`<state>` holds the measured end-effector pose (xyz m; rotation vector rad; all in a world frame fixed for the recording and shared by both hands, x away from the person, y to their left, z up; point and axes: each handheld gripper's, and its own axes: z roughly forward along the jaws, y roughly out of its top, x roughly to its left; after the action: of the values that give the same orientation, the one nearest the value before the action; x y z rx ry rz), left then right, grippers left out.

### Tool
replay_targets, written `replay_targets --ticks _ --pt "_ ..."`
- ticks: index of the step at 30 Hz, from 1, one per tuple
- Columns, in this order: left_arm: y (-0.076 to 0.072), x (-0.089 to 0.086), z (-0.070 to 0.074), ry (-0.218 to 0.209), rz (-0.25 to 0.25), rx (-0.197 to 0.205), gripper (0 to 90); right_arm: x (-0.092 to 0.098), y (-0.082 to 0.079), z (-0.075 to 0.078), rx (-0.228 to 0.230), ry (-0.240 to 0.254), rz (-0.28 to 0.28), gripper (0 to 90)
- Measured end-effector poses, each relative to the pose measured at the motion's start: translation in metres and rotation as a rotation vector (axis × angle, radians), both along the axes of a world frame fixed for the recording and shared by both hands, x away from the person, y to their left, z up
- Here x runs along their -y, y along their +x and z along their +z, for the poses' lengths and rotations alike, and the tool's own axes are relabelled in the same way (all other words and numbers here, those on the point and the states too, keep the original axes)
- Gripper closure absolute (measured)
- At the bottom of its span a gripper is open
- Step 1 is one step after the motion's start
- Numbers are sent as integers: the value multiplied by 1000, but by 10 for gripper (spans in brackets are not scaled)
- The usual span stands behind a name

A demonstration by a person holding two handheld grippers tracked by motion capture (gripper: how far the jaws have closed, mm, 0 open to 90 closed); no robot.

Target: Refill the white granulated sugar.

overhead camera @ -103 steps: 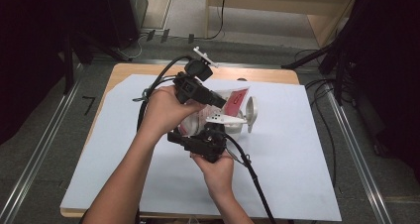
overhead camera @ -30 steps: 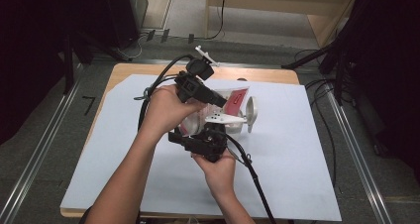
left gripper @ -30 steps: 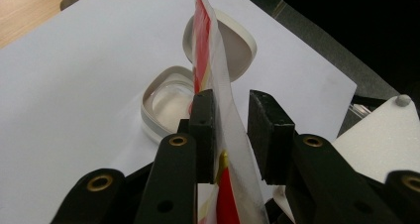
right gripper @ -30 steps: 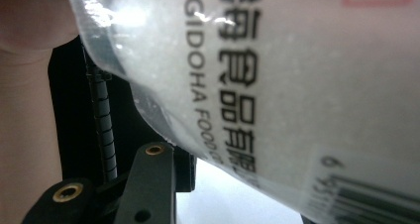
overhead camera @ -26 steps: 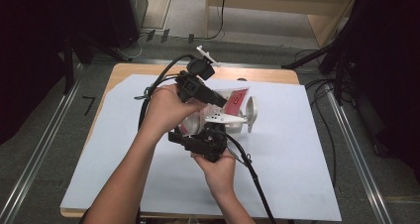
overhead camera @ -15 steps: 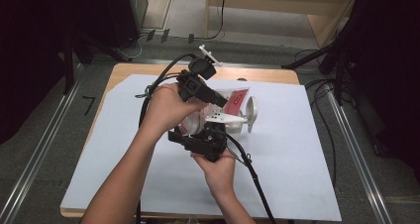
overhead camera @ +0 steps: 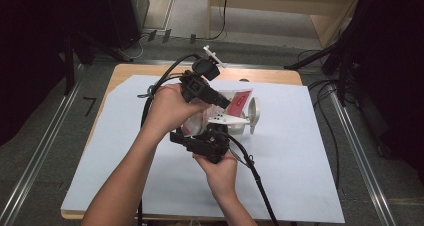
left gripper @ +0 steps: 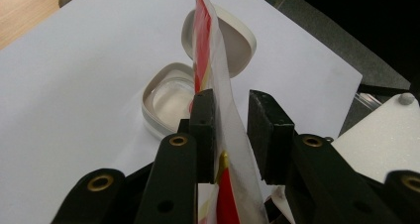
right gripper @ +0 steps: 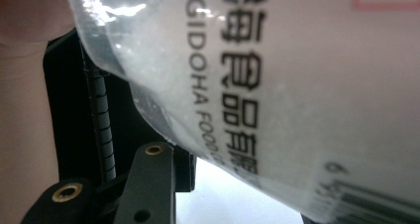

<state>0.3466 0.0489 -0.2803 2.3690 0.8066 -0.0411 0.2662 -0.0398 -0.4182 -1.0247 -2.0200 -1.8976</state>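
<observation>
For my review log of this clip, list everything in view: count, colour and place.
Plastic bag: one, clear with red and yellow print, held upright over the sheet's middle, between both pairs of jaws.
Container: one, off-white, open, on the sheet beyond the bag.
Lid: one, off-white, propped behind the container.
Sheet: one, white, covering the tabletop.
Table: one, light wood, showing at the far edge.
Left gripper: black, jaws around the bag's edge.
Right gripper: black, below the bag.
Hands: two, one on each gripper.
</observation>
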Motion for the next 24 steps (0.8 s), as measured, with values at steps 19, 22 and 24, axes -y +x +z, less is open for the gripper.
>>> replay_targets --ticks 19,22,24 --pt "1 3 2 16 3 -2 736 1 2 2 -23 19 18 623" --pt "2 4 2 21 2 1 739 1 2 2 -15 13 19 607" --pt "2 4 2 22 1 3 740 1 2 2 -11 11 17 611"
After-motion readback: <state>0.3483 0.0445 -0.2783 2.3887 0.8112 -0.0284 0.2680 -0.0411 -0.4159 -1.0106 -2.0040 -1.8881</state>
